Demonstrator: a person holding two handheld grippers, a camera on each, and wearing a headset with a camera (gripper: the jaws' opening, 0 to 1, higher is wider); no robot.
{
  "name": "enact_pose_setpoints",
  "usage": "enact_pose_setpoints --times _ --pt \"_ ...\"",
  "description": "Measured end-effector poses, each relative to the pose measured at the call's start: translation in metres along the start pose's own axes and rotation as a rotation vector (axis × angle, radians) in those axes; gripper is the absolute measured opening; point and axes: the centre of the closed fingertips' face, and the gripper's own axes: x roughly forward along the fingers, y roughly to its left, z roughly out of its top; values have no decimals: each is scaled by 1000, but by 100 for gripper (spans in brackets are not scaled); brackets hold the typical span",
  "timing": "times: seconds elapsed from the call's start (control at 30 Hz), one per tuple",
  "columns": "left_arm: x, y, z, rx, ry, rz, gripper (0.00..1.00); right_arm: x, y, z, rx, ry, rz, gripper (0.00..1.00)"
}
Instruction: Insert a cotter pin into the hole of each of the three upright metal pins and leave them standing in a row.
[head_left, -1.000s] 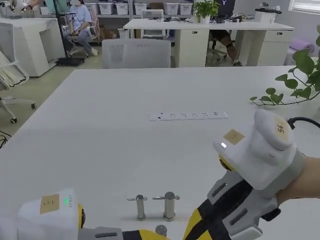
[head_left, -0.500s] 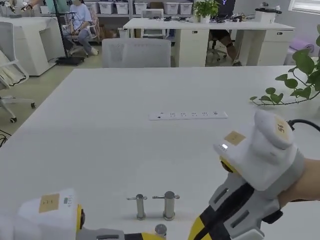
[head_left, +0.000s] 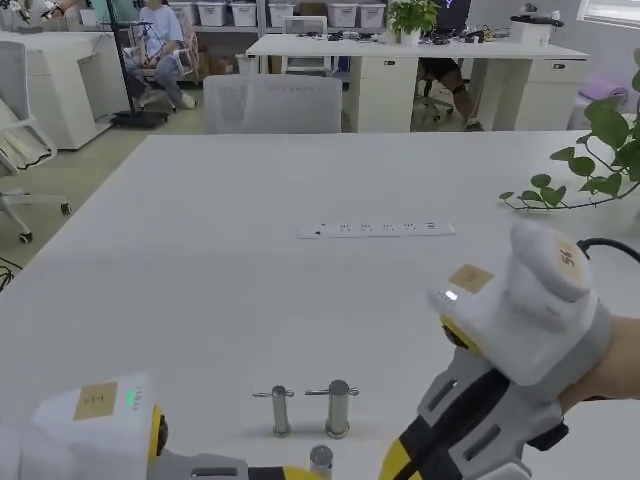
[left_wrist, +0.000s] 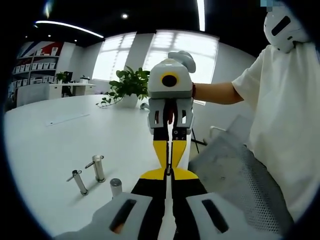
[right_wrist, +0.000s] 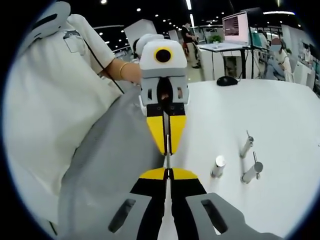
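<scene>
Two upright metal pins (head_left: 281, 410) (head_left: 338, 407) stand side by side on the white table (head_left: 250, 290), each with a cotter pin through its top. A third pin (head_left: 320, 459), bare, stands just in front of them; it is also the bare pin (left_wrist: 116, 187) (right_wrist: 218, 166) in both gripper views. My left gripper (left_wrist: 169, 172) and right gripper (right_wrist: 168, 172) meet tip to tip beside these pins, jaws closed. A thin cotter pin (right_wrist: 168, 161) seems to bridge the two sets of tips. In the head view the left gripper (head_left: 280, 470) and right gripper (head_left: 400, 462) reach the bottom edge.
A white power strip (head_left: 376, 230) lies across the middle of the table. A potted vine (head_left: 590, 170) trails over the right edge. A grey chair (head_left: 272, 105) stands at the far side. The person's body is close behind the grippers.
</scene>
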Motion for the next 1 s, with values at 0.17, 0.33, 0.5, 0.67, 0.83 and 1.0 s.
enact_pose_setpoints --times 0.17,0.33,0.5,0.67,0.83,1.0 --pt "-1 5 0 21 -3 32 1 0 -5 1 -25 15 -33 3" --pt "-2 11 0 24 -5 61 4 -1 -10 0 -25 36 -57 3" --pt "-5 15 0 14 -10 86 9 -2 -13 -2 -2 55 -76 3" --pt "-6 19 -2 12 -6 109 17 -3 -16 -6 40 74 -97 3" --pt "-7 23 -2 11 -12 135 27 -2 -19 -12 74 93 -115 3" --pt "-8 29 -3 11 -16 167 37 -2 -27 -17 138 105 -156 3"
